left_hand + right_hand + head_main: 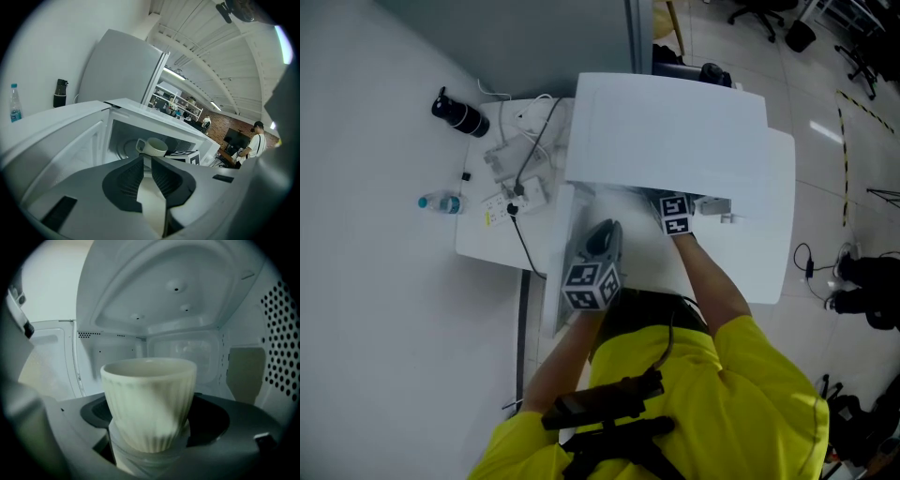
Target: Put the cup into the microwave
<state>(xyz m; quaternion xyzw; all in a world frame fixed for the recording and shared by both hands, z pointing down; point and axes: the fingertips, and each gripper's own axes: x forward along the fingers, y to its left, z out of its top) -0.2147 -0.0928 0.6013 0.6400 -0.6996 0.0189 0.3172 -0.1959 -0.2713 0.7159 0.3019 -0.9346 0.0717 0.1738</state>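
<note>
From above, my left gripper (606,228) hangs outside the microwave (666,131), just beside the edge of its open door (555,281), which juts toward me on that gripper's left. My right gripper (675,214) reaches ahead of it under the flat white top. Its fingertips are hidden there, and only the marker cube and my forearm show. Left of the door the white table (483,246) carries cables (525,187), a water bottle (441,202) and a black flask (459,114), all well apart from both grippers.

Along my left fingers, the ribbed dark pads (126,180) meet at their tips, closed on nothing. Straight past the tips the microwave's (140,108) mouth stands open. The cup (153,146) is inside, handle turned left, with my right gripper's cube just right of it. The door's (61,150) smooth inner panel slopes away on the left, leaving open room between it and my tips. A person (256,139) stands far off to the right.

Along my right fingers, the right gripper (150,430) is clamped round the lower body of the cup (149,401), which is cream, glossy and finely fluted, with a round rim, and stands upright. It sits within the cavity, with open space above to the embossed ceiling (173,287), behind to the back wall, and right to the perforated wall (281,329). I cannot tell whether its base touches the floor.
</note>
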